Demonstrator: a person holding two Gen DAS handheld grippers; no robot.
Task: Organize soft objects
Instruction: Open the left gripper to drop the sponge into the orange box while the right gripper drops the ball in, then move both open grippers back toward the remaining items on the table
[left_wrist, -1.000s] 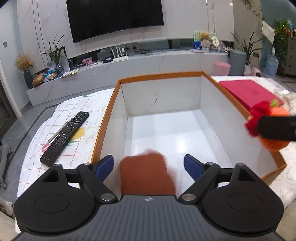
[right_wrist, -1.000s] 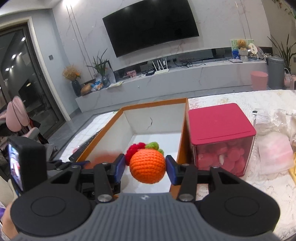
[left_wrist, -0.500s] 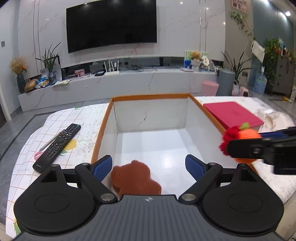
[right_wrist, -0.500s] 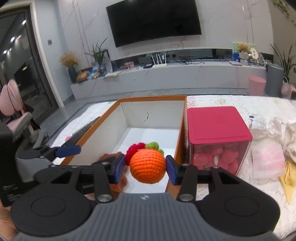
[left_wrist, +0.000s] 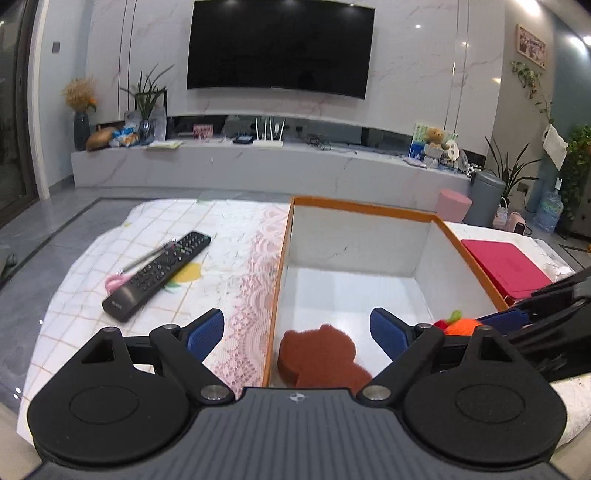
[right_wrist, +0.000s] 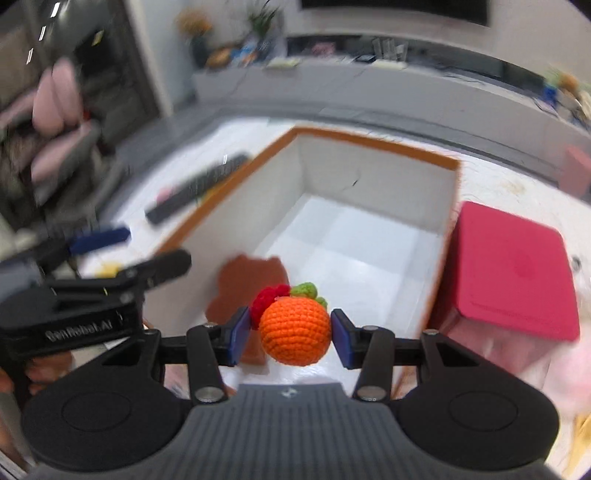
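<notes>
Crocheted orange ball (right_wrist: 294, 330), red and green tufts on top, sits clenched between the blue pads of our right claw (right_wrist: 291, 334), hanging above the near end of the box (left_wrist: 373, 214). Our left claw (left_wrist: 297, 332) is spread wide with nothing in it. Just beyond, on the white box floor at its near left corner, lies the brown sponge (left_wrist: 320, 354). Right of the box stands a red-lidded container (right_wrist: 511, 271). Left, on the cloth-covered table (left_wrist: 229, 236), we note a black remote (left_wrist: 157, 269).
</notes>
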